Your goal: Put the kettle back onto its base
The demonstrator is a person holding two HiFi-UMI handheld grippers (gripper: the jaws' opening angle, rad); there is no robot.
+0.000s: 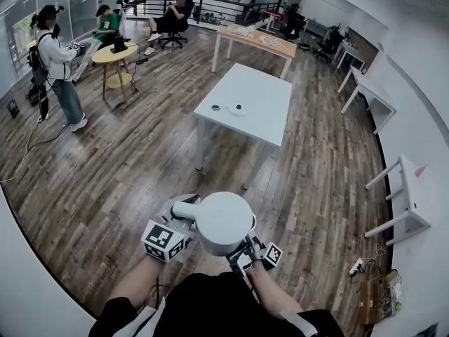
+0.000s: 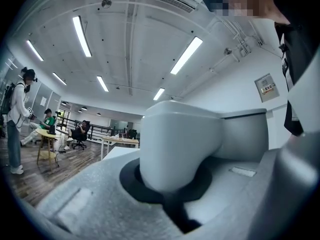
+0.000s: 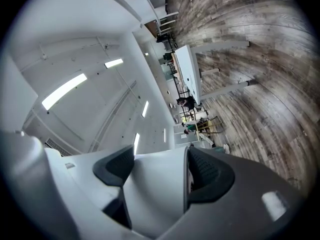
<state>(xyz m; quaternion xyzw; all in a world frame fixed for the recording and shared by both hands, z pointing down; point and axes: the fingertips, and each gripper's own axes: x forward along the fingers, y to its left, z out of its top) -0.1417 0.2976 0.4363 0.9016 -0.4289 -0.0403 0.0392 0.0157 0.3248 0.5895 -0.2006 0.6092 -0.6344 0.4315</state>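
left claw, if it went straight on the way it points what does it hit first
The kettle: the left claw is closed on it, and it fills the way ahead. Past the kettle, the white table probably comes next, though depth is hard to judge.

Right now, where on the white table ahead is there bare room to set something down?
The white table is mostly bare: its right half and far end are free. Only the near-left part is taken, by what looks like the kettle base.
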